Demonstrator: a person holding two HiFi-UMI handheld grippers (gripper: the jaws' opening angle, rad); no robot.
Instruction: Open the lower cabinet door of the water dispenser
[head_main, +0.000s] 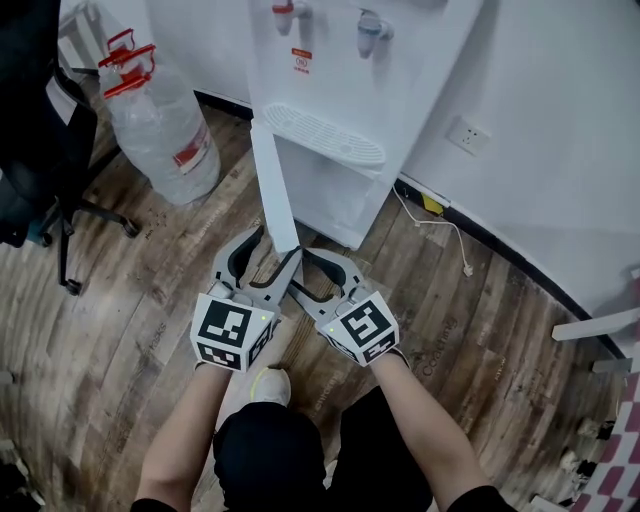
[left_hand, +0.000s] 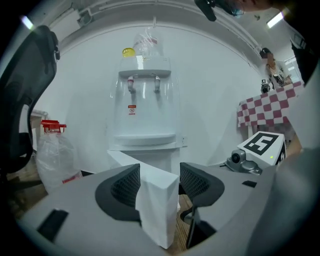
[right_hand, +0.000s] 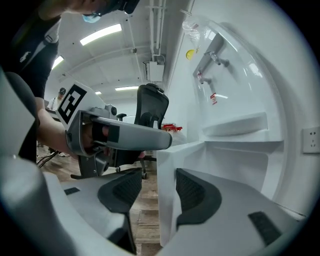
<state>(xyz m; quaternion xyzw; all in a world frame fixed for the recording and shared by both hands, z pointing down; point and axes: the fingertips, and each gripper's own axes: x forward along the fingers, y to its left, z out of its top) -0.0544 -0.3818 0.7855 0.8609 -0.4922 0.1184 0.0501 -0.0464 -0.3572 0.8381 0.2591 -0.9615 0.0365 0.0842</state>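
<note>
Person: both forearms reached forward from the bottom of the head view, with one pale shoe (head_main: 268, 385) on the wooden floor (head_main: 120, 330) below them.
Left gripper (left_hand: 159, 182): its jaws stood wide apart. The free edge of the door sat between them, and a gap showed on the right pad's side, so nothing was clamped.
Right gripper (right_hand: 159, 187): its jaws were also apart, with the same door edge between them. The edge sat close by the right pad and was clear of the left pad, so there was no grip.
Grippers together: they were side by side, with the tips meeting at the door's near edge.
Door (head_main: 272, 185): a white panel swung out from the left front corner of the cabinet, seen nearly edge-on, its free edge toward the person.
Water dispenser (head_main: 350, 60): white, standing against the wall. It had a ribbed drip tray (head_main: 322, 133) above the open lower compartment, and a red tap (head_main: 285, 10) and a blue tap (head_main: 370, 30) higher up.
Water bottle (head_main: 160, 130): large and clear, on the floor to the left of the dispenser.
Office chair (head_main: 40, 130): black, further left.
Wall socket (head_main: 467, 135): to the right of the dispenser, with a white cable (head_main: 440, 225) trailing on the floor below it.
</note>
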